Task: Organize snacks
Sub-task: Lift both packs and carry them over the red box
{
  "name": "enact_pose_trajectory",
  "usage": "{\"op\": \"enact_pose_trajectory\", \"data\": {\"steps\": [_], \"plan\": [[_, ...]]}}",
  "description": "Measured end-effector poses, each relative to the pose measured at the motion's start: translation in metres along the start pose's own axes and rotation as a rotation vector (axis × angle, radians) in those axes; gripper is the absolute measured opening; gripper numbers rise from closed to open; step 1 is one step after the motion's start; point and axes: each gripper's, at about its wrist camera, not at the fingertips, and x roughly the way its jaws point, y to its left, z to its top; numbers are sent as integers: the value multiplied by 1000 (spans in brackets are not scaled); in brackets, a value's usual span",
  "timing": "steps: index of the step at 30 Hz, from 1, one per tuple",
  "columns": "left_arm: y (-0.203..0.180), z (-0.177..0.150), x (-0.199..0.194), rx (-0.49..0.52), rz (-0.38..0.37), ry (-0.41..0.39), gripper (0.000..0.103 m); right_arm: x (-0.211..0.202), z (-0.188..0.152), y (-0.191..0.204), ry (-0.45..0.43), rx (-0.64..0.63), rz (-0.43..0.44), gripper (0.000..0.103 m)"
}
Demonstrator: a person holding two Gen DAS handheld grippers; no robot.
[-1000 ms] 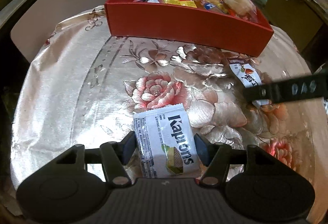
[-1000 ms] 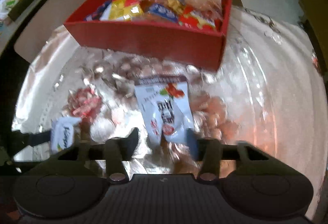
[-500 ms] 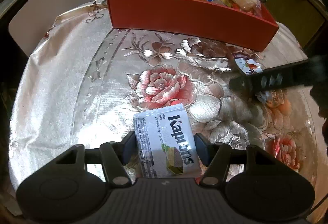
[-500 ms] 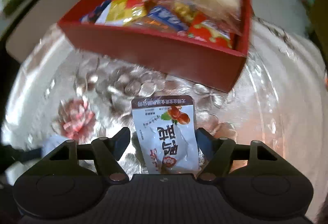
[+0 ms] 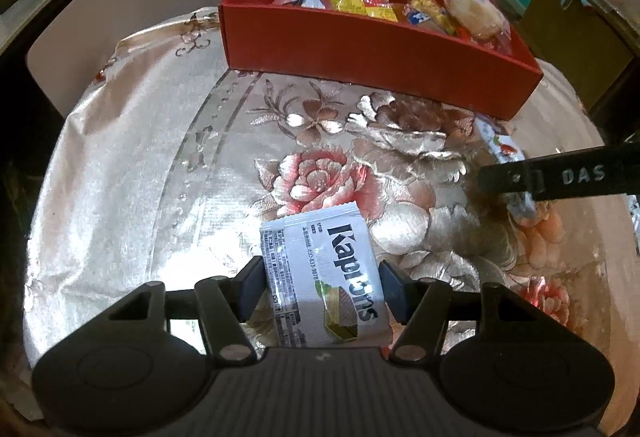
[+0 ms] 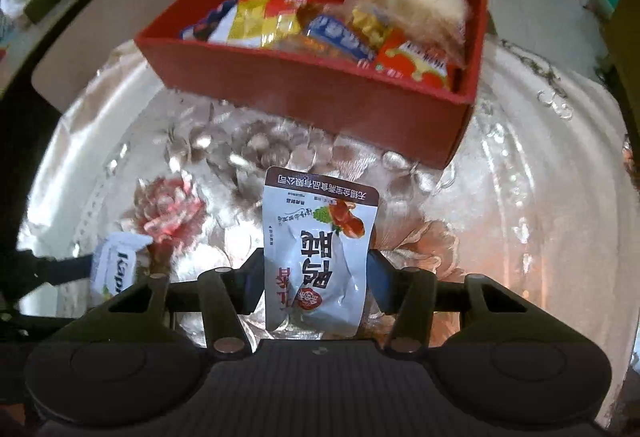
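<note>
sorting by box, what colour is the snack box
Red box, clearest in the left wrist view.

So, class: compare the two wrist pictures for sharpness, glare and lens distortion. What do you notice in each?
Left wrist view: sharp, the white Kaprons packet print readable; glare on the shiny floral tablecloth; fisheye bends the red box. Right wrist view: softer, the snacks in the red box smeared; the grey pouch in the tongs is clearer; bright glare on the cloth at right.

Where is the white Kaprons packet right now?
The Kaprons packet sits between the left gripper jaws, low in the left wrist view, above the flowered tablecloth and well short of the red box.
</note>
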Motion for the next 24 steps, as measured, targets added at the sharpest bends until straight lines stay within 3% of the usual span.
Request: {"op": "enact_pose_trajectory", "data": {"steps": [24], "plan": [[-1,34,-34,-5,31,-175,55,-45,11,5,-146,-2,33,60]]}}
